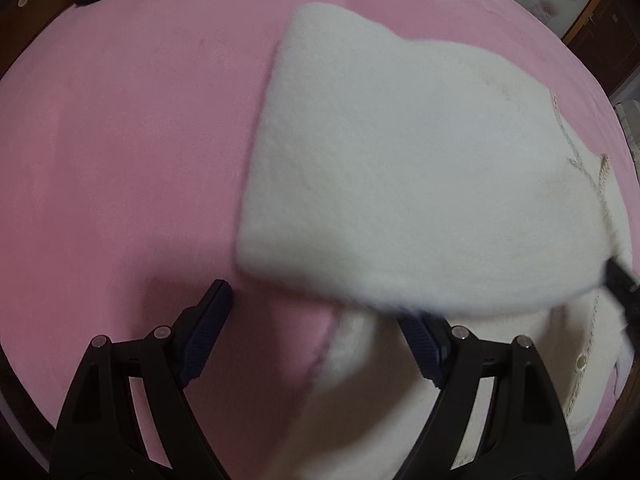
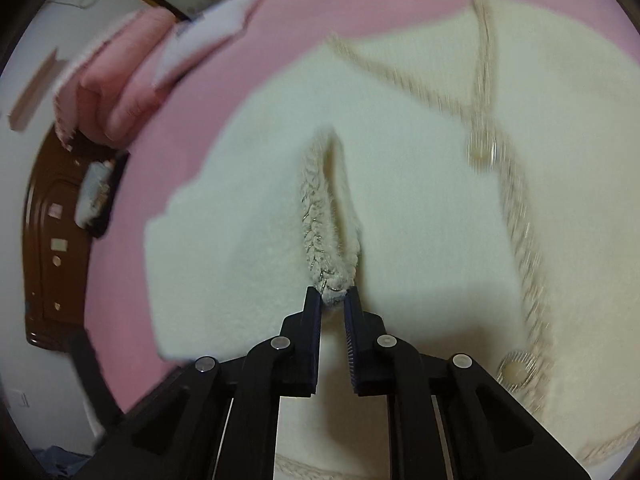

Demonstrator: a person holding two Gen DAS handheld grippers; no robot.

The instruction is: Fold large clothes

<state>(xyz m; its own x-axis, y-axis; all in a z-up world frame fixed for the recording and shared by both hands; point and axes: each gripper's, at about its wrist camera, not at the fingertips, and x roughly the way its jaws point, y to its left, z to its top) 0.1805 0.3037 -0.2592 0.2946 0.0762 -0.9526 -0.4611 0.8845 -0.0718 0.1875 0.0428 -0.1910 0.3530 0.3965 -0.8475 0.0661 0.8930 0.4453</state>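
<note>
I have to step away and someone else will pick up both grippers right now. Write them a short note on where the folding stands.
Right gripper: shut on the braided edge of the cream cardigan, pinching a raised fold.
Left gripper: open, holding nothing; one jaw is over the pink bed sheet, the other sits under a lifted flap of the cardigan.
The cardigan lies on the sheet, buttons facing up, one part already turned over.
Done: part of the first fold. Left: grip with the left, finish the fold, flatten it.
</note>
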